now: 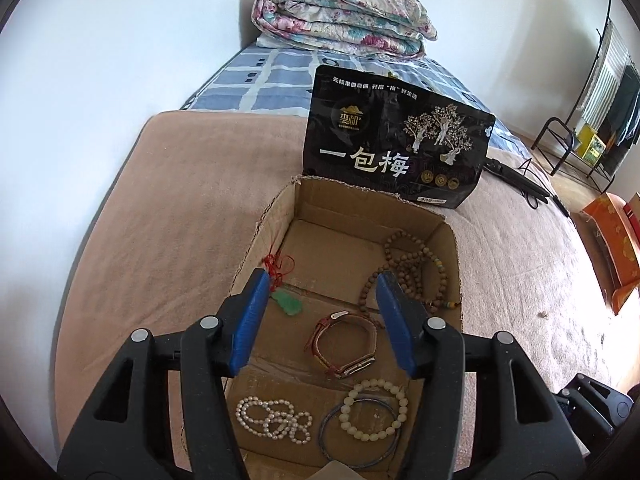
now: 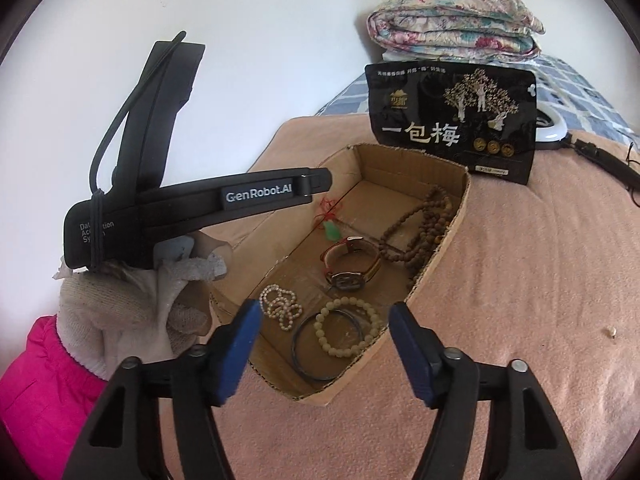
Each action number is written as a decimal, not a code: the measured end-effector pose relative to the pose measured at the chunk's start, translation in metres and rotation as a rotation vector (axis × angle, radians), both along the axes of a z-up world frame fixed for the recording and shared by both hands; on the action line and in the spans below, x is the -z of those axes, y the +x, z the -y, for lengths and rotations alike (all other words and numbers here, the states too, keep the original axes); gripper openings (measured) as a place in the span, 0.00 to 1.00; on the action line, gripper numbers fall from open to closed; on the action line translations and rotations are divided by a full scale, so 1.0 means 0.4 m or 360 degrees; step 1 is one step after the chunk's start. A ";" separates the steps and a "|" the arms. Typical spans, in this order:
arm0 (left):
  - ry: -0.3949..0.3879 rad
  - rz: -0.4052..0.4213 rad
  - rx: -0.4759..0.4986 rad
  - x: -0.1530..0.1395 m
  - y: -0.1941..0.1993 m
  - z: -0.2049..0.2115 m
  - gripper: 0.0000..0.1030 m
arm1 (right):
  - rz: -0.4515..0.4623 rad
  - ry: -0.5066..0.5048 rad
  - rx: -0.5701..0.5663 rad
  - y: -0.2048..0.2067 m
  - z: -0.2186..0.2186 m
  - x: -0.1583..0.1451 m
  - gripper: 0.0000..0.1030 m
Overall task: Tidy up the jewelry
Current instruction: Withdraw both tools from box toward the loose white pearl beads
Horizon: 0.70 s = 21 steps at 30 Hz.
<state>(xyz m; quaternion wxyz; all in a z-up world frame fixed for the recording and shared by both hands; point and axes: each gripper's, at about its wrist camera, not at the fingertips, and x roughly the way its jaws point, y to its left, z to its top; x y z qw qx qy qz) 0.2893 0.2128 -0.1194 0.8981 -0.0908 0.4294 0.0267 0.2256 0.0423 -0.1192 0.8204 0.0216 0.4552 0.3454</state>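
Bed: a pink-brown blanket [image 1: 180, 208] covers the near part of the bed, with a blue-and-white checked sheet [image 1: 256, 88] beyond it.
Quilt: a folded floral quilt [image 1: 340, 20] lies at the far end of the bed, against the wall.
Snack bag: a black pouch [image 1: 396, 140] with white Chinese lettering stands upright just behind the box.
Cardboard box: an open, shallow box [image 1: 264, 232] with a torn rim sits on the blanket and holds all the jewelry.
Left gripper: the left gripper [image 1: 326, 300] hovers over the box, its blue-padded jaws spread wide and holding nothing.
Right gripper: the right gripper [image 2: 324, 328] is held at the near edge of the box, jaws likewise wide apart and empty.
Left hand: a hand in a white knit glove [image 2: 132, 304], with a pink sleeve, holds the black left-hand device in the right wrist view.
Wooden beads: a long strand of brown beads [image 1: 404, 268] is heaped along the box's right wall.
Watch: a wristwatch with a tan strap [image 1: 344, 344] lies on its side near the box's middle.
Pale bracelet: a cream bead bracelet [image 1: 374, 410] lies at the near right, overlapping a thin dark bangle [image 1: 360, 448].
Pearls: a white pearl strand [image 1: 276, 420] is coiled at the near left.
Pendant: a green pendant [image 1: 286, 304] on a red cord [image 1: 276, 264] rests by the left wall.
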 end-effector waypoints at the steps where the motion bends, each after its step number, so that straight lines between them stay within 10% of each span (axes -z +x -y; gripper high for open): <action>1: -0.0001 0.0000 0.0001 -0.001 -0.001 0.000 0.55 | 0.0011 -0.0014 0.0007 -0.002 0.001 -0.001 0.79; 21: 0.0107 0.0140 0.0002 -0.094 -0.100 0.043 0.56 | 0.0171 -0.0121 0.0016 -0.076 0.012 -0.078 0.83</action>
